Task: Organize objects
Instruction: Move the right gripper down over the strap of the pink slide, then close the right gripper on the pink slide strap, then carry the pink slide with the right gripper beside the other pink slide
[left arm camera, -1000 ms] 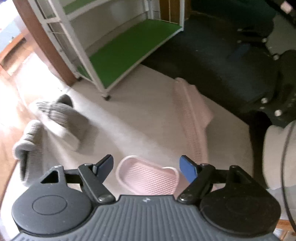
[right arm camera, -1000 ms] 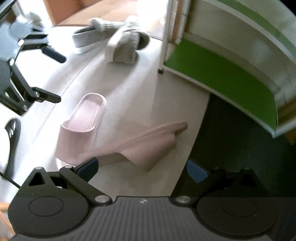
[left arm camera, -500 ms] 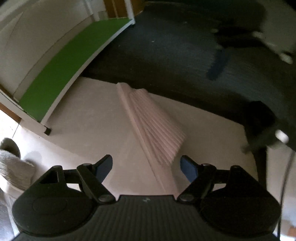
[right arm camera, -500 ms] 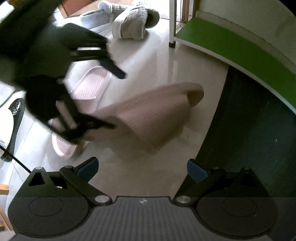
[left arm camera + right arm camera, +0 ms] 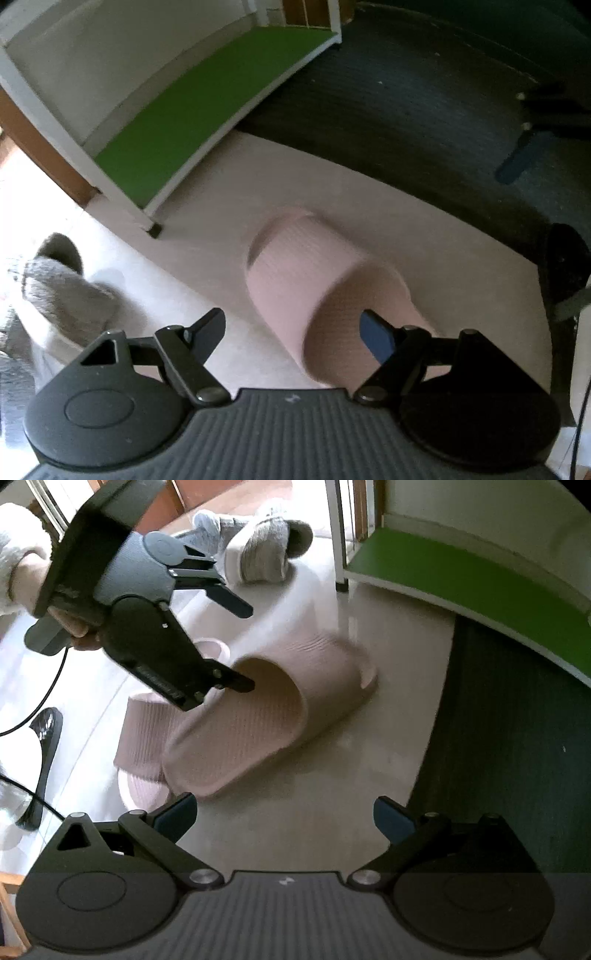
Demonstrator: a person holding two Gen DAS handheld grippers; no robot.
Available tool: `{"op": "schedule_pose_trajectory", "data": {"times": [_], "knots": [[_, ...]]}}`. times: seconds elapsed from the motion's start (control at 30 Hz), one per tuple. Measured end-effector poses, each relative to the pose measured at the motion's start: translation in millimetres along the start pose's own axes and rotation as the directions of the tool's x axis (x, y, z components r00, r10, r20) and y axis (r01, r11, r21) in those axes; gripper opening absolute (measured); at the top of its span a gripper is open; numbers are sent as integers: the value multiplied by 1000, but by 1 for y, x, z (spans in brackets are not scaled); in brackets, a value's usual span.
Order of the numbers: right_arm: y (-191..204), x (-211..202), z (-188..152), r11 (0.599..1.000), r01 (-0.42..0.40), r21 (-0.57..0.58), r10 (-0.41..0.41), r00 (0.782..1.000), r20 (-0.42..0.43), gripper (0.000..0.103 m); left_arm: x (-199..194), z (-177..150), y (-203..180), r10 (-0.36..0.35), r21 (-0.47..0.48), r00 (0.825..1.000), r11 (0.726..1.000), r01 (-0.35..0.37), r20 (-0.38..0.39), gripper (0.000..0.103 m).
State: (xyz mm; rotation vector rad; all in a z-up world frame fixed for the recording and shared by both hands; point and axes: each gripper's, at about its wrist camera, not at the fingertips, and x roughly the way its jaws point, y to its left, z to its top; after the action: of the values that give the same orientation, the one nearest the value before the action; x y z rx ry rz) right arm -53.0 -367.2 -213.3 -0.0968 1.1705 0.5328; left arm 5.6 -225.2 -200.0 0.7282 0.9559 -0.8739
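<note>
Two pink slide slippers lie on the pale floor. The nearer pink slipper (image 5: 266, 716) sits upright with its toe toward 2 o'clock in the right wrist view, and its ribbed strap arches over the open foot hole. The second pink slipper (image 5: 142, 746) lies just behind it at 9 o'clock, touching or overlapping its heel; only the strap and heel end show. Two grey fuzzy slippers (image 5: 266, 550) rest side by side at 12 o'clock, near the post of the shoe rack. The rack's green shelf (image 5: 469, 579) runs across 1 to 3 o'clock, with one dark mat (image 5: 509, 738) below it. The left gripper (image 5: 236, 646) has its jaws spread wide. One finger reaches into the mouth of the nearer slipper under the strap and the other hangs above the strap, and nothing is clamped. In the left wrist view the left gripper (image 5: 295, 328) shows the same wide gap, with that slipper (image 5: 314, 280) filling the space from 12 to 2 o'clock and one blue fingertip (image 5: 376, 336) over its insole. The right gripper (image 5: 284, 812) is also fully spread and holds nothing. It hovers over bare floor just short of the nearer slipper's heel.
</note>
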Motion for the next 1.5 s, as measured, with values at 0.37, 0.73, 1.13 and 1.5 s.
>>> {"op": "schedule_pose_trajectory", "data": {"times": [0.37, 0.73, 1.13, 1.5], "knots": [[-6, 54, 101, 911, 12, -412, -51, 995, -82, 103, -37, -44, 29, -37, -13, 999, 999, 37, 18, 83], [30, 158, 145, 729, -160, -665, -125, 925, -360, 99, -52, -106, 63, -80, -170, 997, 982, 78, -3, 83], [18, 98, 126, 865, -65, -497, -181, 885, -430, 79, -86, -147, 97, -35, -307, 999, 951, 29, -14, 83], [-15, 10, 106, 944, 258, 205, -175, 920, -351, 79, -130, -187, 144, 91, -523, 995, 847, -97, -38, 83]]}}
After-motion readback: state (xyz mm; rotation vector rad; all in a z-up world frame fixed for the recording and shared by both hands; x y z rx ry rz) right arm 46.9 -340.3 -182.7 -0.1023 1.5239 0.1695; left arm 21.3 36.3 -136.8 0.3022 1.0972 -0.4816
